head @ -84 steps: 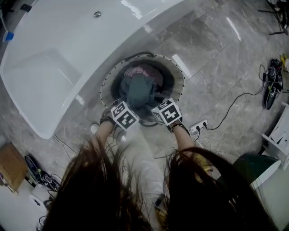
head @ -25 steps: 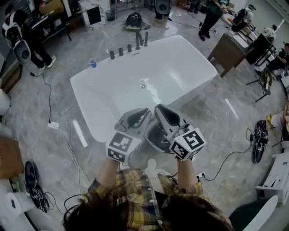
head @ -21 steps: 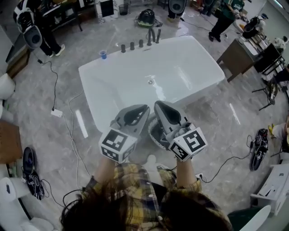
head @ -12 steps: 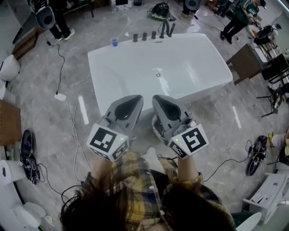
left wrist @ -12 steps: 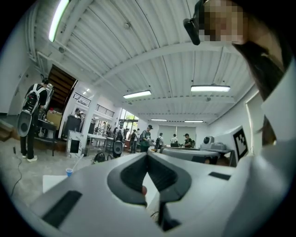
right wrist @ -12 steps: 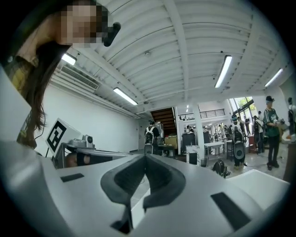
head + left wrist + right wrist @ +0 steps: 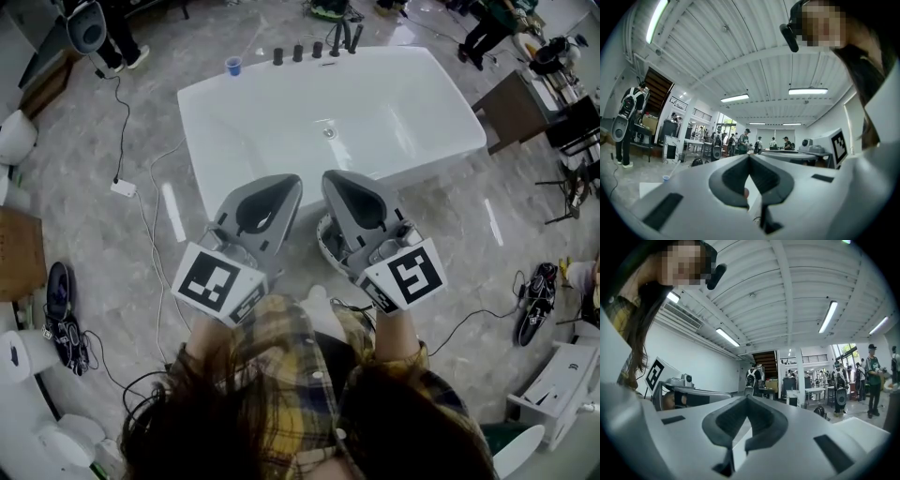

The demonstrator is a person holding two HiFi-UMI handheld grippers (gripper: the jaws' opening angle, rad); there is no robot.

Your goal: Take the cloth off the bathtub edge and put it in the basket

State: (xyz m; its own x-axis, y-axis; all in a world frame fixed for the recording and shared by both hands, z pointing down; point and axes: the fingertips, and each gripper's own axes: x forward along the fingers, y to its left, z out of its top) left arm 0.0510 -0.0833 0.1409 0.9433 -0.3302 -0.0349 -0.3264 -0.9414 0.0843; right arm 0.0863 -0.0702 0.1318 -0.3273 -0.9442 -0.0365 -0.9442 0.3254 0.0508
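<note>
Shut, empty: left hand-held gripper (image 7: 289,182), right hand-held gripper (image 7: 331,178). Risk of kicking half-hidden basket (image 7: 322,251) beside bathtub (image 7: 281,112).

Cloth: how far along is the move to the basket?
Done, apparently: no cloth shows on the visible edge of the bathtub. In hand: nothing. The left gripper and right gripper are held up, jaws together and empty. Left: likely nothing, but only a sliver of the basket rim shows beside the right gripper, so the cloth inside cannot be confirmed.
</note>
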